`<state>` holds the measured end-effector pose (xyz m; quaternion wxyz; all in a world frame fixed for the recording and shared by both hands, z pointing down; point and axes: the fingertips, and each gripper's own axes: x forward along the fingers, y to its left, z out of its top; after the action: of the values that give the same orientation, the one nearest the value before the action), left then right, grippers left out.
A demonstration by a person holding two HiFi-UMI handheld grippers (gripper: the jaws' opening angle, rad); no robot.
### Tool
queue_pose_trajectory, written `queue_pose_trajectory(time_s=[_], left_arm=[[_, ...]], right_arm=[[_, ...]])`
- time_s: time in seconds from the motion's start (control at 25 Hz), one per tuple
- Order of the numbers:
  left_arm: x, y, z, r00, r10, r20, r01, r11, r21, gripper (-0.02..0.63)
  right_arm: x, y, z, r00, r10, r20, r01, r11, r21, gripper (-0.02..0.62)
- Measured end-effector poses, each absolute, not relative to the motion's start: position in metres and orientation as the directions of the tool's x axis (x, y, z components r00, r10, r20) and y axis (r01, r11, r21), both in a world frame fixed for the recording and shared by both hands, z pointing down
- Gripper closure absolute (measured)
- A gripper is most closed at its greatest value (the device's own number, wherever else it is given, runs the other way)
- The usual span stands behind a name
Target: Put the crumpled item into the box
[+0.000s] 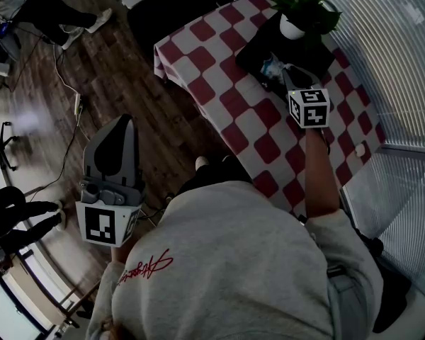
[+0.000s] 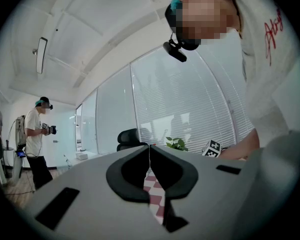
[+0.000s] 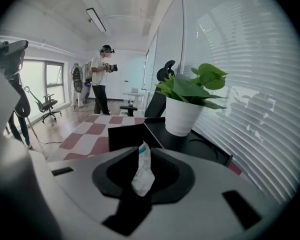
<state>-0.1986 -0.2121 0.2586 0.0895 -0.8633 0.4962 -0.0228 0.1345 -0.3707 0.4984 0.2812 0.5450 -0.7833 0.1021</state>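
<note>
The crumpled item (image 3: 142,173) is a white wad with a teal patch, pinched upright between the jaws of my right gripper (image 3: 142,153), which is shut on it. In the head view this right gripper (image 1: 285,74) hangs over the far end of the checkered table (image 1: 219,83), with the crumpled item (image 1: 271,67) at its tip just above the black box (image 1: 258,48). The box (image 3: 124,137) lies directly ahead of the jaws, its dark wall facing me. My left gripper (image 1: 125,124) is held out over the wooden floor, away from the table. Its jaws (image 2: 149,149) are shut and hold nothing.
A potted green plant (image 1: 304,9) in a white pot (image 3: 182,116) stands at the box's far side, by the window blinds (image 1: 404,55). A black office chair (image 3: 162,81) stands beyond the table. Another person (image 3: 101,79) stands far back; cables (image 1: 64,76) cross the floor on the left.
</note>
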Motion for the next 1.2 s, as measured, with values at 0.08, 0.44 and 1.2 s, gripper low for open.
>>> queue_pose_trajectory(time_s=[0.08,0.44,1.2], left_arm=[[-0.199,-0.212,0.259,0.508,-0.86,-0.049,-0.852,-0.493,-0.178,0.589],[-0.195,-0.213,0.258,0.522,-0.851,-0.054,-0.844,-0.506,-0.177,0.589],[-0.178,-0.223,0.258,0.57,-0.82,-0.054,-0.813,-0.554,-0.177,0.589]], right_arm=[[0.133,-0.37,0.494,-0.252,-0.806,0.535,-0.915,0.378,0.139,0.515],[0.132,-0.363,0.473,-0.254,-0.846,0.469,-0.929,0.348,0.124,0.556],[0.13,-0.34,0.44,-0.268,-0.888,0.373,-0.945,0.318,0.078,0.575]])
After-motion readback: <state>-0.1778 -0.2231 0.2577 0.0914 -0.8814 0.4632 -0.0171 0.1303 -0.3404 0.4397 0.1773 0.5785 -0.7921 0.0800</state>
